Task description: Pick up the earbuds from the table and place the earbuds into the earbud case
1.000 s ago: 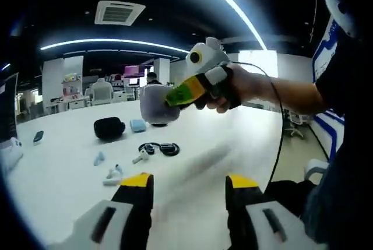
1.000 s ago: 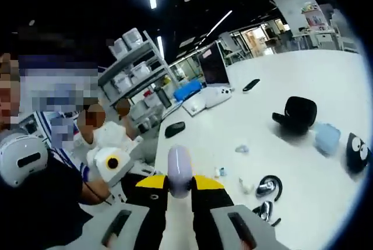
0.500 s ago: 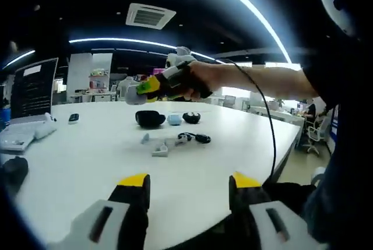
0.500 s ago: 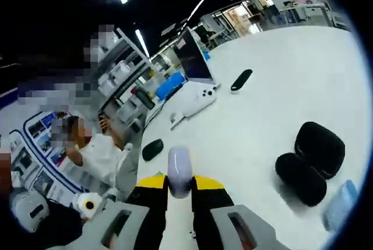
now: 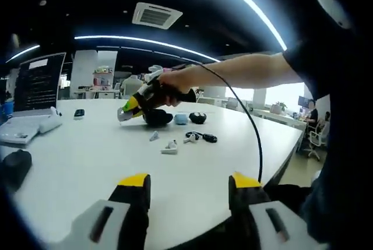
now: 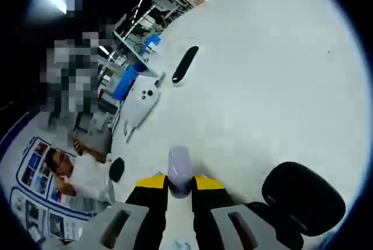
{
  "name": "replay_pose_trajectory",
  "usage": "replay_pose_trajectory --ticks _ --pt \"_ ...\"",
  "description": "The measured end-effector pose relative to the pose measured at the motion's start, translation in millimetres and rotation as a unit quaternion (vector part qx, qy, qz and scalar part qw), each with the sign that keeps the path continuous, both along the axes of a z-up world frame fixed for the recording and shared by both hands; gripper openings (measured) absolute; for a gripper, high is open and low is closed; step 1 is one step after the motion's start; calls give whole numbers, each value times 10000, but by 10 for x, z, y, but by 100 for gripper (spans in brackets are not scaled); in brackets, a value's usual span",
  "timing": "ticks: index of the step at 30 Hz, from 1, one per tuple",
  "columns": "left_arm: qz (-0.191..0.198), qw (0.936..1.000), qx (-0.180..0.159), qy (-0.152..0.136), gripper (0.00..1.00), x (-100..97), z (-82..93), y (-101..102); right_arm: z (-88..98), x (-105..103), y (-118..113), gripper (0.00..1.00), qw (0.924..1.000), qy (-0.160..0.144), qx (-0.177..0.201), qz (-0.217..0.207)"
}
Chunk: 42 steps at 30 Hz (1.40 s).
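I am holding the right gripper clamped on a pale lavender earbud case, its rounded end sticking up between the yellow-tipped jaws. Just beside it, to the right in the right gripper view, a black open pouch is lying on the white worktop. Farther off, a black remote-like bar and a white controller are resting near the worktop's far edge, with a black mouse nearby.

My left gripper is standing with its jaws apart and nothing between them, hovering low over the near part of the worktop. In the left gripper view I am seeing the right gripper held in a hand, well ahead over the worktop, a cable trailing from it. White earbuds are lying on the worktop past my jaws, another small pale piece just beyond, and black ear-hook earphones beside them. Behind these a light blue case and a black case are sitting together.
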<state>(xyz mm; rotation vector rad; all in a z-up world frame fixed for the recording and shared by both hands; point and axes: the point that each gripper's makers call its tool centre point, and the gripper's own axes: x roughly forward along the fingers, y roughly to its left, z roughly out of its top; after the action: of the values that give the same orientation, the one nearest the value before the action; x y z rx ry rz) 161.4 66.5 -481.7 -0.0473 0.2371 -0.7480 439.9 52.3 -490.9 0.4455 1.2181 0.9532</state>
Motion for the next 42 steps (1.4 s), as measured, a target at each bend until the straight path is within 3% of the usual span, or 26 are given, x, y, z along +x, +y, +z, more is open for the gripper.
replay_pose_trajectory --ticks 7,13,20,34,36,40,41,42 --pt "-43 10000 -27 36 55 31 11 4 -124 157 -32 15 9977 592 74 -316" --pt "-105 9999 -49 58 55 32 14 -45 -101 299 -107 15 9971 575 33 -500" --pt "-179 9998 -74 -4 55 22 63 -107 -87 272 -193 23 9979 355 -121 -533" --pt "-260 9996 -72 -51 55 -67 101 -180 87 218 -244 23 9985 -137 -143 -508" --pt "-288 9996 -59 -48 55 -68 102 -202 149 198 -278 24 9985 -288 -110 -446" --pt "-380 9993 -29 -29 55 -66 93 -282 294 91 -403 26 9957 -888 -92 -227" --pt "-412 9991 -28 -13 55 -67 90 -306 324 68 -453 26 9956 -897 -117 -234" --pt "-449 9990 -25 20 55 -69 83 -333 364 89 -495 25 9928 -1176 -108 -185"
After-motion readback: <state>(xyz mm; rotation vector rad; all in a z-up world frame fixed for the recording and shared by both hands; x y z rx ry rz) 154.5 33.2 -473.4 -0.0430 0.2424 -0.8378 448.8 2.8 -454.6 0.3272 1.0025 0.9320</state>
